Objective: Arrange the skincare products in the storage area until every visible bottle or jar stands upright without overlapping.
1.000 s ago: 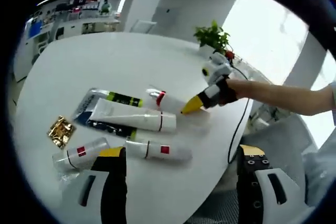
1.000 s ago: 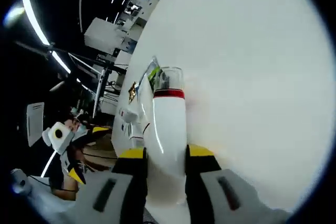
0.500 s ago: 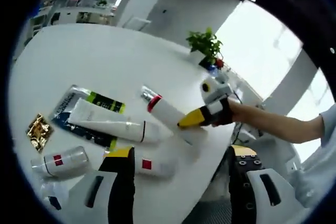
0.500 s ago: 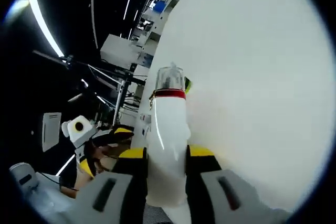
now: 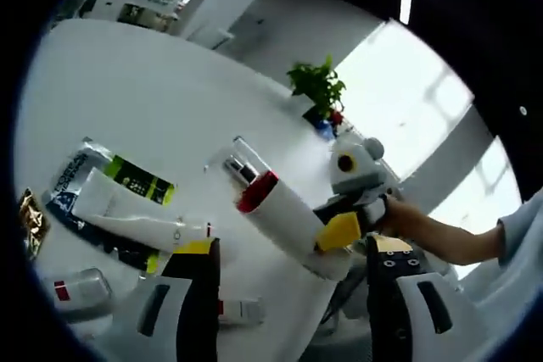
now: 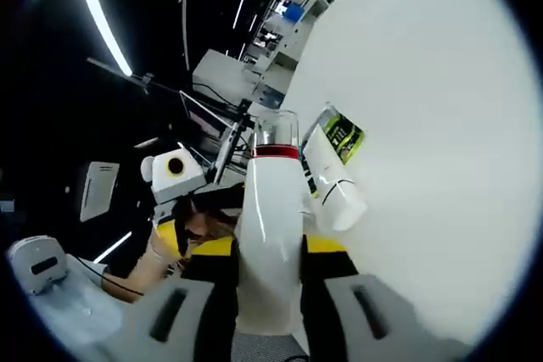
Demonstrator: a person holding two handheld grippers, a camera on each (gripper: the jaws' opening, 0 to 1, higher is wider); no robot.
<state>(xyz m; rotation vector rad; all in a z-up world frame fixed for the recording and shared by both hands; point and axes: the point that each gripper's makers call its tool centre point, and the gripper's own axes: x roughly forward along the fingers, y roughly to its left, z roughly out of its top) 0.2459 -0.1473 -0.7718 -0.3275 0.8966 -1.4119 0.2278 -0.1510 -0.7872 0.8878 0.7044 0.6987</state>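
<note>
Across the left gripper view, your left gripper (image 5: 288, 252) hangs over the white table (image 5: 102, 91) with jaws spread wide and nothing between them. Your right gripper (image 5: 344, 228) comes in from the right, held in your hand (image 5: 405, 219), and is clamped on the white bottle (image 5: 284, 216). That bottle has a red band and a clear cap; it is off the table, tilted, cap toward upper left. On the table at left several products lie flat and overlapping: a white tube (image 5: 140, 218) rests across a dark sachet with a green label (image 5: 119, 182). A small red-labelled bottle (image 5: 72, 290) lies on its side at lower left, another white red-marked bottle (image 5: 242, 311) lies near the left jaw. A gold foil packet (image 5: 30, 222) sits at the left edge. A potted plant (image 5: 318, 91) stands at the table's far edge. Contents of the containers can't be told.

Over in the right gripper view, your right gripper (image 6: 267, 247) grips the white bottle (image 6: 270, 226) by its body, cap (image 6: 274, 129) pointing away from the camera, red band just under it. Behind it on the white table (image 6: 441, 125) lie the white tube (image 6: 335, 184) and the green-labelled sachet (image 6: 344, 133), touching. Your left gripper (image 6: 191, 209) shows at left; its jaw state is unclear from here.
</note>
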